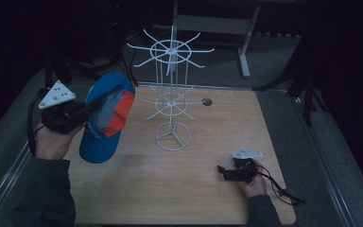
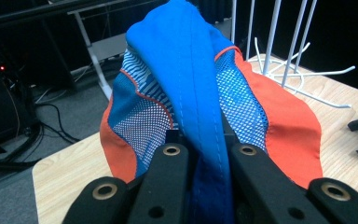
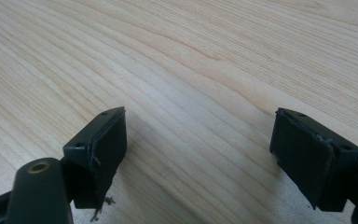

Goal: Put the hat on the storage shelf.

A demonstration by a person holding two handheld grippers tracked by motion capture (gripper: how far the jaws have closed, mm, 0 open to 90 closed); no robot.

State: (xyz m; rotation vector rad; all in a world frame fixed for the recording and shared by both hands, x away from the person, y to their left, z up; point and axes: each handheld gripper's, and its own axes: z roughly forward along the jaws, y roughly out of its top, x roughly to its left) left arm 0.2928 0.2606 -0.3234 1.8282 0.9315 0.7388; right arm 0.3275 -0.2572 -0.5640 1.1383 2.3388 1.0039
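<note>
We held the cap [image 1: 106, 118] up in the air with our left gripper [image 1: 82, 112]. Its jaws were squeezed tight on a fold of the blue cloth. The blue and orange cap hung over the left side of the tabletop [image 1: 194, 189], just beside the white wire rack [image 1: 171, 94] but not touching it. Our right gripper [image 1: 223, 172] rested low on the tabletop, well apart from the cap. Its jaws were spread wide open, with nothing between them but bare wood.
</note>
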